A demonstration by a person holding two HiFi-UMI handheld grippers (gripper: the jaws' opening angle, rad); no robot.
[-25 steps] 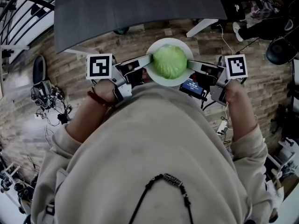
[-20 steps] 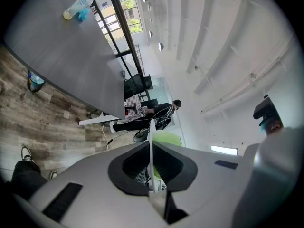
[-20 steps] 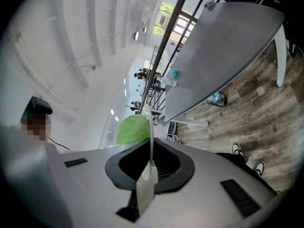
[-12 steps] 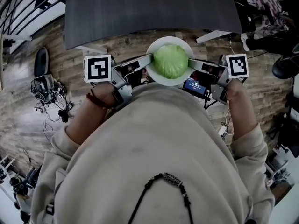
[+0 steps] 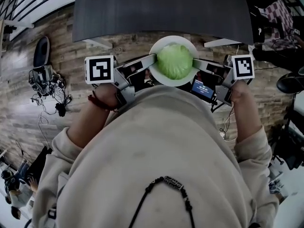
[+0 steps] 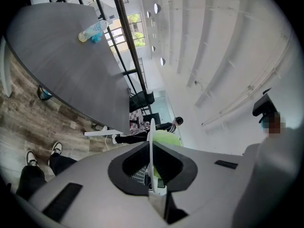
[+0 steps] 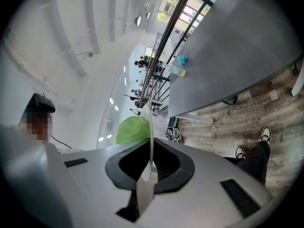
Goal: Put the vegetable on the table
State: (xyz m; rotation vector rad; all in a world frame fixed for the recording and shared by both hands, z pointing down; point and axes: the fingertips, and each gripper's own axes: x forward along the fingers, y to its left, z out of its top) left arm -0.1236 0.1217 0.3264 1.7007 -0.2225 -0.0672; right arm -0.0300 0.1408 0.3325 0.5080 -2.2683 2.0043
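Note:
A round green cabbage (image 5: 174, 61) lies on a white plate (image 5: 165, 80) held in front of the person's chest, above the wooden floor. My left gripper (image 5: 152, 60) is shut on the plate's left rim and my right gripper (image 5: 194, 63) is shut on its right rim. In the left gripper view the plate's rim (image 6: 151, 137) runs edge-on between the jaws, with the cabbage (image 6: 167, 138) behind it. The right gripper view shows the same rim (image 7: 151, 137) and the cabbage (image 7: 132, 129). The dark grey table (image 5: 161, 8) lies just beyond the plate.
A plastic bottle (image 6: 92, 31) lies on the far part of the table (image 6: 57, 65). White table legs (image 5: 97, 42) reach the floor near the plate. A bundle of cables (image 5: 47, 80) lies at left, dark chairs (image 5: 289, 82) at right. The person's shoes (image 7: 266, 134) show below.
The table has drawn closer to the plate in the head view and the bottle has slipped out past the top edge. Both grippers keep the same hold on the plate.

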